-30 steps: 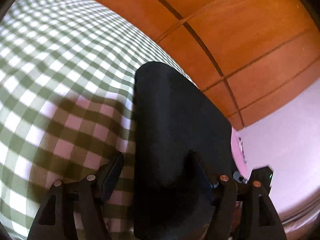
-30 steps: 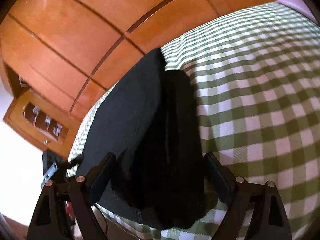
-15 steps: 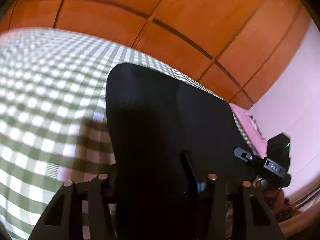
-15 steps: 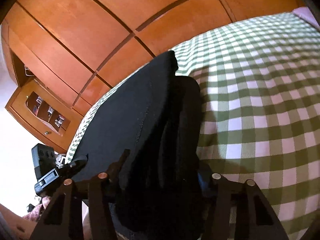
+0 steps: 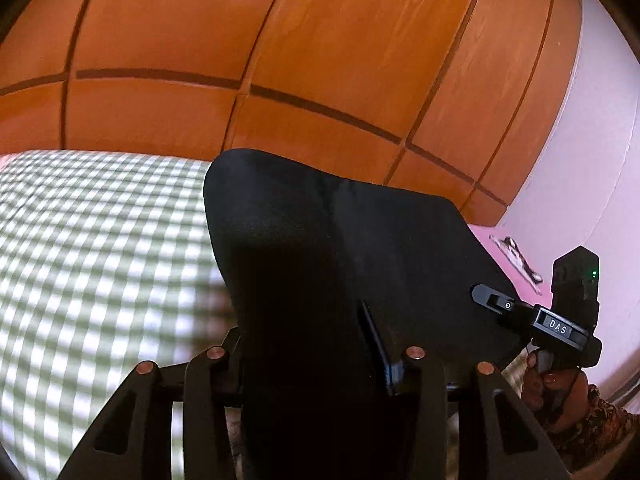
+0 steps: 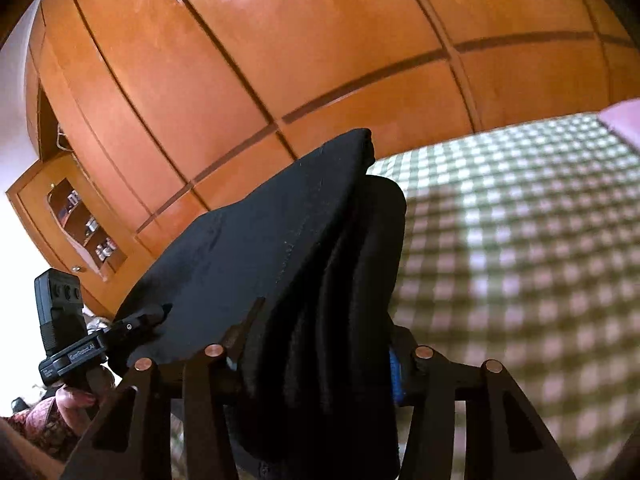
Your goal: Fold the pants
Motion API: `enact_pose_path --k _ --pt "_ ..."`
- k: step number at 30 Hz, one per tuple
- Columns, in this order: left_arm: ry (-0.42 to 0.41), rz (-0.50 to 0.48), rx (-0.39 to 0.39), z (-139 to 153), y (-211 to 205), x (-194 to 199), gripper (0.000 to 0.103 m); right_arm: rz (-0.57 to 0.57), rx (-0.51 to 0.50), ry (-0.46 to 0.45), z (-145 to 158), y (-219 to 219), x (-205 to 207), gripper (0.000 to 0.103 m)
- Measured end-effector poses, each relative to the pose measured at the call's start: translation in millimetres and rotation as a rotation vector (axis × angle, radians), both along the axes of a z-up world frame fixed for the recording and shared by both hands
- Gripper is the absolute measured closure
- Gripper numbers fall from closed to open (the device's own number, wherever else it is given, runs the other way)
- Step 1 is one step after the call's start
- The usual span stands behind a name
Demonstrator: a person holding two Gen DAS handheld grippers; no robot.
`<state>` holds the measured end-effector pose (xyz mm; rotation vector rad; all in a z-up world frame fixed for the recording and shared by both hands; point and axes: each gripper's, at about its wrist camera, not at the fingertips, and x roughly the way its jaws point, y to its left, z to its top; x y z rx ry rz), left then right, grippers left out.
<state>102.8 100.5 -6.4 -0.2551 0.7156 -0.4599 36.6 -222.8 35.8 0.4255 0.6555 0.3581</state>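
One pair of black pants (image 5: 320, 240) is held up above the green-and-white checked bedspread (image 5: 100, 240), stretched between two grippers. The left gripper (image 5: 312, 344) is pinching a thick bunch of the pants' cloth between its two fingers; the cloth spills over and hides most of the left finger, while the right finger (image 5: 376, 340) shows as a dark blade pressed against the cloth. The right gripper (image 6: 320, 344) likewise has its two fingers closed on a gathered, pleated bunch of the pants (image 6: 280, 240), with a strip of blue (image 6: 395, 376) showing at its right finger.

From the pants, the bedspread (image 6: 520, 240) lies below and to the side in both views. Behind the pants stands one wooden wardrobe (image 5: 320, 60) with dark seams between its panels; in the right wrist view, one open shelf unit (image 6: 84, 232) with small items sits left of the pants. Each view also shows the other gripper at the pants' far edge: the right one (image 5: 496, 300) and the left one (image 6: 152, 314).
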Motion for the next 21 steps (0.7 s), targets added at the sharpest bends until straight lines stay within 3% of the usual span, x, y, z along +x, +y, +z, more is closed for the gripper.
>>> enact_pose_path --k 6,11,15,19,21 --pt "-0.04 0.022 -0.029 14.5 -20.7 63.2 0.057 -0.021 -0.048 -0.054 26.8 -17.4 53.8 0.053" --pt "-0.054 0.031 -0.011 17.5 -37.1 122.7 0.056 -0.039 -0.061 -0.082 30.7 -32.1 104.4 0.053" --pt "-0.035 0.039 0.035 -0.4 -48.2 165.0 0.056 -0.074 -0.063 -0.046 7.6 -41.7 151.9 0.053" --pt "0.047 0.06 0.112 -43.7 -61.1 209.1 0.053 -0.113 -0.126 0.063 -39.4 -45.3 194.0 0.052" --pt "-0.039 0.07 0.099 -57.7 -59.1 204.2 0.047 -0.14 -0.098 0.099 -58.2 -50.5 200.8 0.044"
